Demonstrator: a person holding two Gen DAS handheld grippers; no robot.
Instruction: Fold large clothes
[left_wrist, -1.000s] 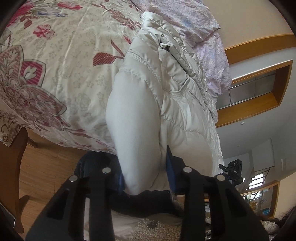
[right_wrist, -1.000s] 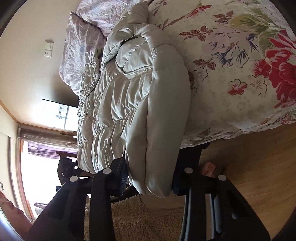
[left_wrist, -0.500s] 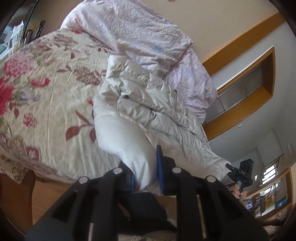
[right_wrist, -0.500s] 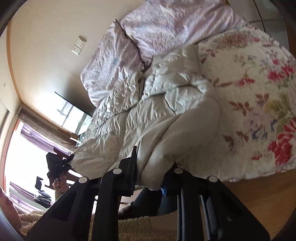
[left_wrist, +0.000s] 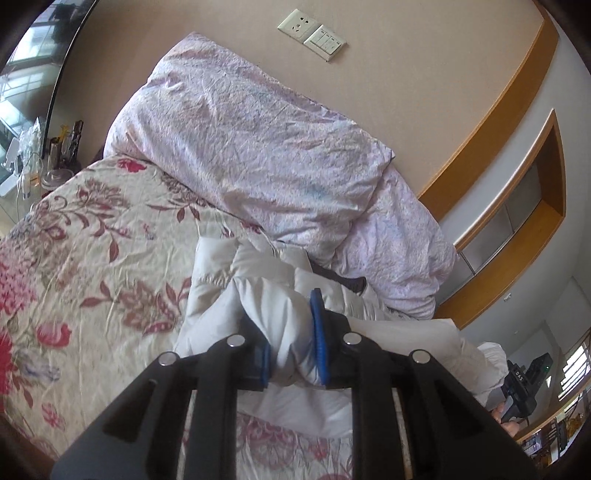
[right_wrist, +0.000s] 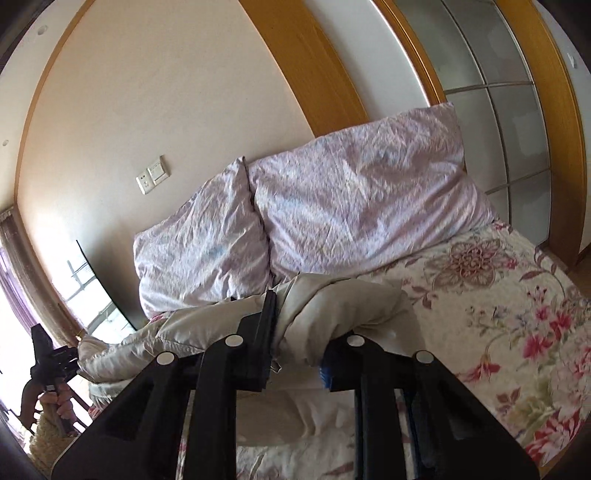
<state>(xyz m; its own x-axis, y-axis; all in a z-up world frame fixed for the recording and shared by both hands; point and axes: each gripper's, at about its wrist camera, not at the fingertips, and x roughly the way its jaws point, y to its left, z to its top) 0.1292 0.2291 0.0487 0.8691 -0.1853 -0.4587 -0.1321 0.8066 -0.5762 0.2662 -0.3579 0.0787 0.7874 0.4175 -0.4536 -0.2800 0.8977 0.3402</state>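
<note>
A cream puffer jacket (left_wrist: 266, 295) lies on the flowered bed cover (left_wrist: 92, 258), its bottom end lifted off the bed. My left gripper (left_wrist: 291, 350) is shut on one corner of that padded hem, the blue pads pressing the fabric. In the right wrist view the same jacket (right_wrist: 332, 306) is bunched between the jaws of my right gripper (right_wrist: 295, 347), which is shut on the other corner. The hem stretches between both grippers above the bed. Each wrist view shows the opposite gripper at its edge: the right one (left_wrist: 524, 384), the left one (right_wrist: 48, 354).
Two pale lilac pillows (left_wrist: 266, 147) (right_wrist: 351, 199) lean against the beige wall just beyond the jacket. A wall socket and switch (left_wrist: 314, 31) sit above them. Bottles and clutter stand on a side table (left_wrist: 55, 147) beside the bed. Wooden trim and frosted wardrobe doors (right_wrist: 498, 85) flank the bed.
Both grippers closed on the jacket's hanging bottom end and rose with it, lifting it from over the bed's edge up above the mattress toward the pillows.
</note>
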